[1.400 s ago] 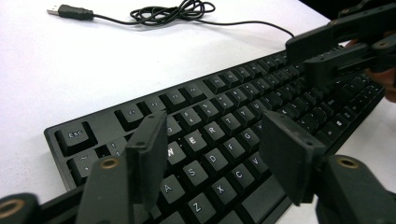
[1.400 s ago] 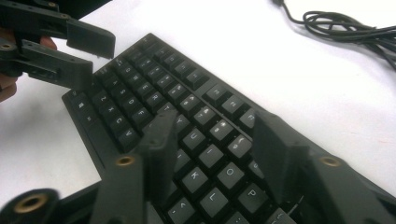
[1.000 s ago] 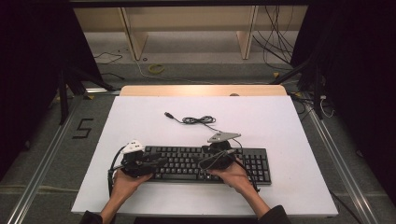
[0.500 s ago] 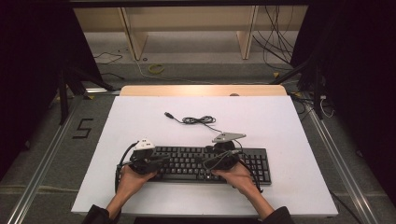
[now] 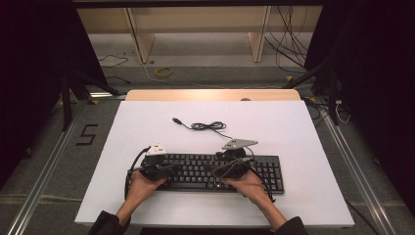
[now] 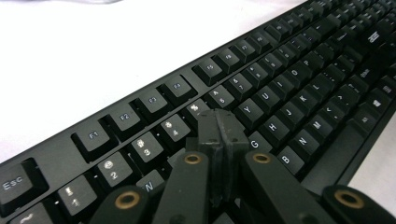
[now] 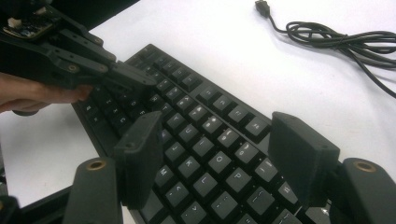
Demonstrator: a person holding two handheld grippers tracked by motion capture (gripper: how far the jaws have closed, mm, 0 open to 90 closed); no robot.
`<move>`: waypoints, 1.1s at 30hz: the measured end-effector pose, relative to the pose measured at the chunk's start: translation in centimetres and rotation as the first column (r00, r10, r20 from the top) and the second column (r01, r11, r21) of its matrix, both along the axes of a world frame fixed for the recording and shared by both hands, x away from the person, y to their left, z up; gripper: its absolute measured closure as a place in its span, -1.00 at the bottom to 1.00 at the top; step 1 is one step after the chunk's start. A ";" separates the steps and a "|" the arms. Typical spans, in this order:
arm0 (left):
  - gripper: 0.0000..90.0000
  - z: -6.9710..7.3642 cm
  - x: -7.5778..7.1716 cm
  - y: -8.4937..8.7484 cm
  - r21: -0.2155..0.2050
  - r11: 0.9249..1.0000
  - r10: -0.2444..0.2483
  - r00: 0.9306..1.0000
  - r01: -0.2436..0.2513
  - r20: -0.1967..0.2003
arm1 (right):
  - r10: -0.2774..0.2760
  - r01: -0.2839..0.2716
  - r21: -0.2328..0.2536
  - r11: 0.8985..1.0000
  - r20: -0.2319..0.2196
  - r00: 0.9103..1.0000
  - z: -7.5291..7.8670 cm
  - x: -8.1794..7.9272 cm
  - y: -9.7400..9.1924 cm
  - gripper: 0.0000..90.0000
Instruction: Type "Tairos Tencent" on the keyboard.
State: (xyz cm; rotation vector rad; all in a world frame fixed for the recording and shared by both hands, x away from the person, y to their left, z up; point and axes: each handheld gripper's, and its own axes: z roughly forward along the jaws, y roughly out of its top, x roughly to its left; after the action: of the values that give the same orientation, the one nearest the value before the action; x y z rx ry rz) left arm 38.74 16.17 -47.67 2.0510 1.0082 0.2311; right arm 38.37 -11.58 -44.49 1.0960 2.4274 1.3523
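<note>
A black keyboard (image 5: 215, 171) lies along the near part of the white counter (image 5: 303, 132), a person's two hands working over it from the bottom edge. At the keyboard's left end, the left hand (image 5: 139, 185) holds the left gripper (image 5: 169, 170) low over the keys, pointing toward the middle; in the left gripper view its jaws are pressed together, nothing between them, tips just above the number and upper letter rows near the G key. Right of centre, the right hand (image 5: 244, 183) holds the right gripper (image 5: 218, 171) pointing leftward across the keys, its grey plate on top; in the right gripper view its jaws stand wide apart over the letter keys around O and P, the left gripper (image 7: 116, 74) beyond. The keyboard's cable (image 5: 208, 126) lies coiled on the counter behind, its plug (image 5: 176, 120) loose.
</note>
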 end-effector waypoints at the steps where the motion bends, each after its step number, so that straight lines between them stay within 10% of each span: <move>1: 0.98 -0.1 0.0 -0.1 0.000 1.000 0.002 1.000 -0.002 0.000 | 0.000 0.000 0.000 1.000 0.000 1.000 0.0 0.0 0.0 -0.20; 15: 0.99 -0.4 0.1 -0.5 0.040 0.999 -0.013 1.000 0.012 0.003 | -0.001 0.001 -0.012 1.000 0.007 1.000 0.0 -0.1 0.1 -0.19; 33: 0.53 0.9 -0.4 0.2 -0.053 0.998 -0.025 0.999 0.026 0.022 | 0.012 -0.011 -0.041 0.999 0.020 1.000 -0.5 -0.2 0.6 -0.19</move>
State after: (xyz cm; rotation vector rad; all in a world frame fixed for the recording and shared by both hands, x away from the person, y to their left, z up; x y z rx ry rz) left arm 38.37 16.42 -46.80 2.0082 0.9649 0.2103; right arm 38.18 -10.95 -44.98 1.0552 2.4397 1.3046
